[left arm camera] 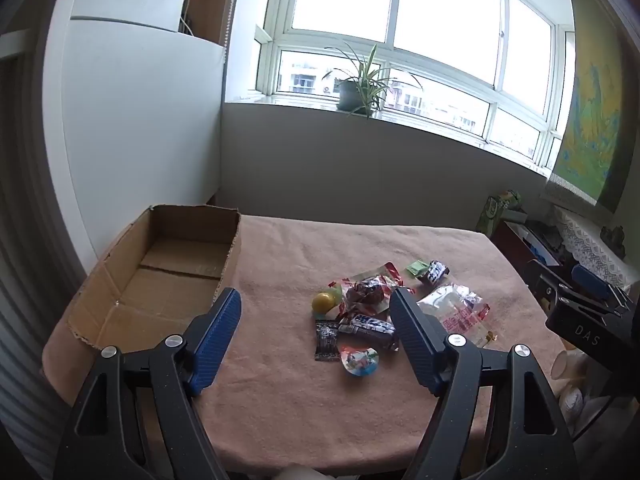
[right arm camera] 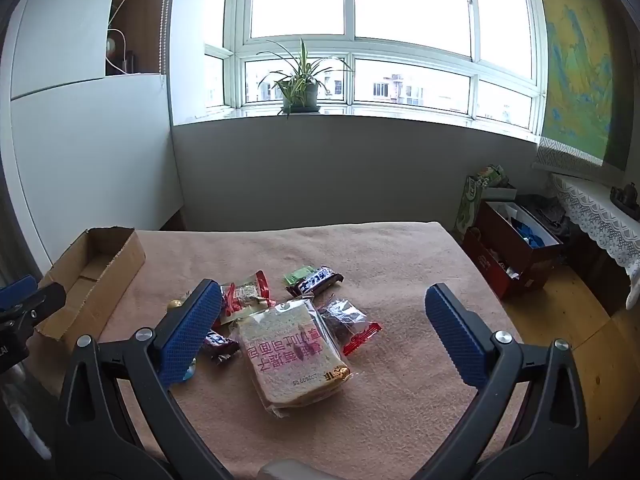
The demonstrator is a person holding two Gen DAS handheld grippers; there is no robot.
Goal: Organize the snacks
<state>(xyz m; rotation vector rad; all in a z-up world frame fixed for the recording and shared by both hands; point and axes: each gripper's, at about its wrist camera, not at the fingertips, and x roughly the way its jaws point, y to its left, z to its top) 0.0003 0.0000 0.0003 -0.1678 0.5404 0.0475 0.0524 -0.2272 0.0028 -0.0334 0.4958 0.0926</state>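
Right gripper (right arm camera: 322, 328), fingers wide apart and empty, sits directly over the bread packet (right arm camera: 294, 354), whose long axis runs along the fingers, so it's nearer than the equally open left gripper (left arm camera: 316, 334); cardboard box (right arm camera: 94, 276) lies far left on the bench (right arm camera: 400, 400).
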